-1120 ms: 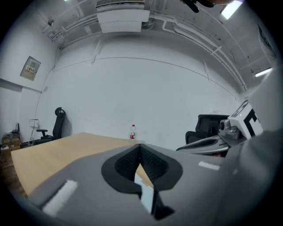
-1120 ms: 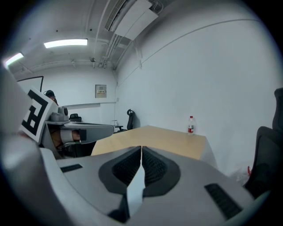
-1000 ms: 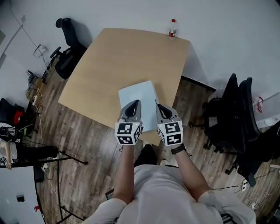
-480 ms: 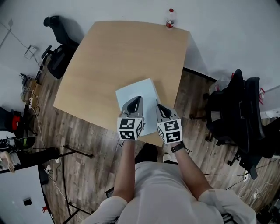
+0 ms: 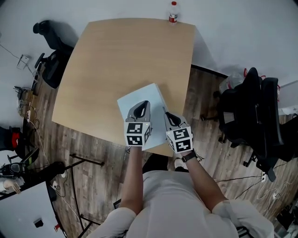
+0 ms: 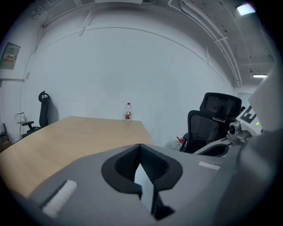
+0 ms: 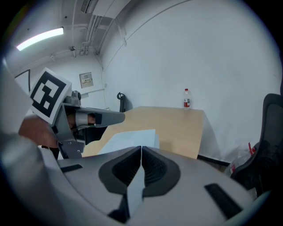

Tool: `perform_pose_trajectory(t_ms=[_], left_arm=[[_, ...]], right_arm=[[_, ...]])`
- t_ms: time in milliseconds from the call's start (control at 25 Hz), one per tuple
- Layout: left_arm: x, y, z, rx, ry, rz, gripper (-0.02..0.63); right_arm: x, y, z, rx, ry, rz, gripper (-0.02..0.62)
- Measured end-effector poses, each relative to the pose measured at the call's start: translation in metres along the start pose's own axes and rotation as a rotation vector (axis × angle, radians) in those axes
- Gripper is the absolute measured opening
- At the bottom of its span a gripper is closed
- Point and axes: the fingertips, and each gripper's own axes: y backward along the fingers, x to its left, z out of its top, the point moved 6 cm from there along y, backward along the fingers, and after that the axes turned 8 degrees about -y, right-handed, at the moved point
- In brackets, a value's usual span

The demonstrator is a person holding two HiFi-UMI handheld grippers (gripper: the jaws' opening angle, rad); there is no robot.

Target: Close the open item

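A flat pale blue rectangular item (image 5: 148, 95) lies on the wooden table (image 5: 116, 56) near its front edge; in the right gripper view it (image 7: 132, 136) lies low on the tabletop. I cannot tell whether it is open. My left gripper (image 5: 143, 104) hangs over its near half with its jaws shut and empty (image 6: 140, 145). My right gripper (image 5: 164, 112) is at the item's right front corner, also shut on nothing (image 7: 141, 148). The left gripper (image 7: 106, 117) shows at the left of the right gripper view.
A small plastic bottle (image 5: 172, 12) with a red cap stands at the table's far edge. Black office chairs stand right of the table (image 5: 253, 111) and at its far left (image 5: 49, 56). A stand and cables lie on the wood floor at the left.
Both grippers stay shut and close together above the pale blue item. The head view has drifted, so the table now sits higher and further left in it.
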Motion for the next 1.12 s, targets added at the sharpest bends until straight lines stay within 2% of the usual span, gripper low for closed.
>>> perform_pose_trajectory(t_ms=[400,1120], left_arm=[[-0.002,-0.031,-0.025,0.08,0.004,-0.052,0.009],[0.004,-0.054,-0.063,0.192,0.008,-0.092,0.009]], right_arm=[[-0.016,-0.009,-0.022,0.066,-0.042,-0.021,0.014],[-0.015,-0.036,-0.047,0.163,-0.049,0.0,0.014]])
